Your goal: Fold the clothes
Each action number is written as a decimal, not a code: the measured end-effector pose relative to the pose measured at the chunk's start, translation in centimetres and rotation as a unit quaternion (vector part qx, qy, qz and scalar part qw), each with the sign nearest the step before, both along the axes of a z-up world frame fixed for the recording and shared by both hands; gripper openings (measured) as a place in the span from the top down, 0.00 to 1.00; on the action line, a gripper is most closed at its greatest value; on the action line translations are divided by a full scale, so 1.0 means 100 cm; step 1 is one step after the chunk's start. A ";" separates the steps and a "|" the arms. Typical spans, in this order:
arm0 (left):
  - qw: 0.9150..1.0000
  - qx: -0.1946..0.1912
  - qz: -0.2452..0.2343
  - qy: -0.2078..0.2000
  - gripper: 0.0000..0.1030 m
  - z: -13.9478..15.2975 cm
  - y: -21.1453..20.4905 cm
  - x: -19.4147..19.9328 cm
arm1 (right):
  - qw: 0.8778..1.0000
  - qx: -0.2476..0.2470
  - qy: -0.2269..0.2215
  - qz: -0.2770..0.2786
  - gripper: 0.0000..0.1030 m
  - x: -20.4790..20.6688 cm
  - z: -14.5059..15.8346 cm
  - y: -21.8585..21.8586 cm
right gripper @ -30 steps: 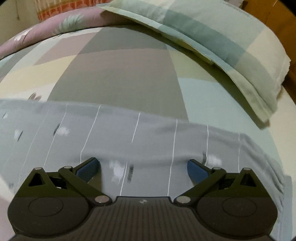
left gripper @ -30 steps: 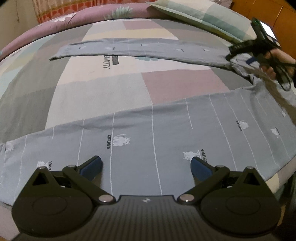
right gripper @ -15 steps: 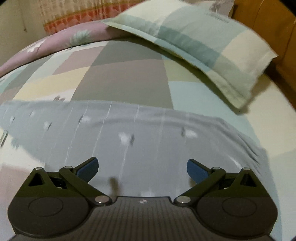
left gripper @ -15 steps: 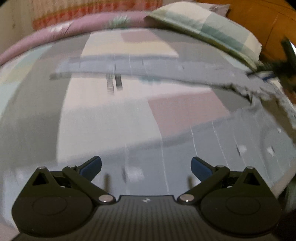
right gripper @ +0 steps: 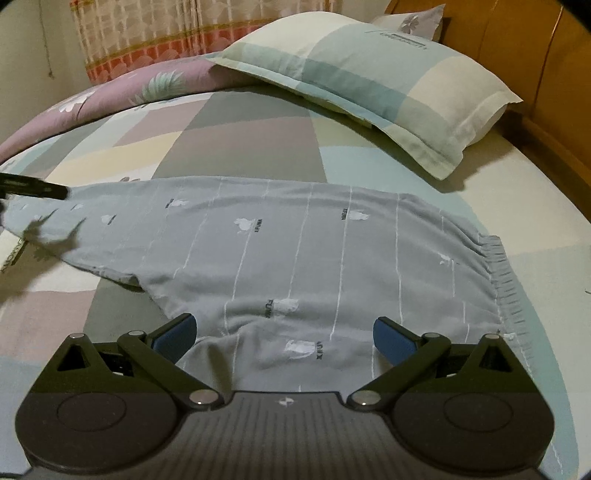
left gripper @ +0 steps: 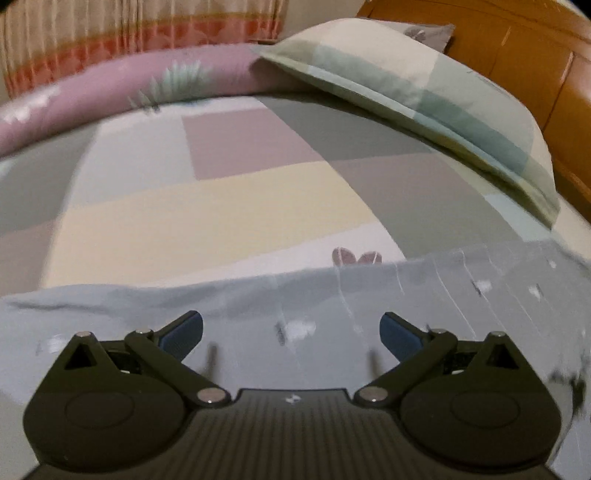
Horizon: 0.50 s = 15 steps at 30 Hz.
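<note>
While both tools hang over the bed, this is how things lie:

Trousers: grey trousers (right gripper: 295,251) with thin white stripes and small white prints lie flat across the patchwork bed sheet (right gripper: 251,136), elastic waistband (right gripper: 498,273) toward the bed's right edge, one leg (right gripper: 110,221) running off toward the left edge.
Left gripper: the left gripper (left gripper: 291,332) has its blue-padded fingers (left gripper: 184,332) spread wide apart over the grey cloth, nothing between them; that view is blurred.
Right gripper: the right gripper (right gripper: 284,334) is likewise spread wide, empty, above the seat of the trousers near the waistband.
Pillow: a checked pillow (right gripper: 369,77) lies at the head of the bed, apart from the trousers.
Quilt: a rolled purple quilt (right gripper: 110,96) runs along the far edge.
Headboard: wooden headboard (right gripper: 517,48) behind the pillow.
Curtain: patterned curtain (right gripper: 166,33) beyond the quilt.
</note>
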<state>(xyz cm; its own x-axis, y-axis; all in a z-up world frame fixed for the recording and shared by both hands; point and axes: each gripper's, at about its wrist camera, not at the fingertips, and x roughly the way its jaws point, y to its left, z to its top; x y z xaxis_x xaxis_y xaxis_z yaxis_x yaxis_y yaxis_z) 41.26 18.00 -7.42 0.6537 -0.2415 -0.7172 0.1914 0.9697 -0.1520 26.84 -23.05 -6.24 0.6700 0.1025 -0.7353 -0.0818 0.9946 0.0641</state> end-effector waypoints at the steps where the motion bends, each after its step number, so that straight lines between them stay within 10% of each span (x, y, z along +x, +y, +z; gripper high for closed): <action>1: 1.000 -0.019 -0.009 -0.001 0.02 -0.007 -0.001 0.005 | 1.000 0.002 -0.001 -0.003 0.00 0.001 -0.001 -0.001; 12: 0.993 0.081 0.083 -0.012 0.02 -0.020 0.057 0.027 | 1.000 0.000 0.002 -0.004 0.00 0.007 -0.014 -0.002; 15: 0.996 0.053 0.074 -0.004 0.02 -0.012 0.040 0.022 | 1.000 0.006 -0.003 -0.003 0.00 0.007 -0.011 -0.001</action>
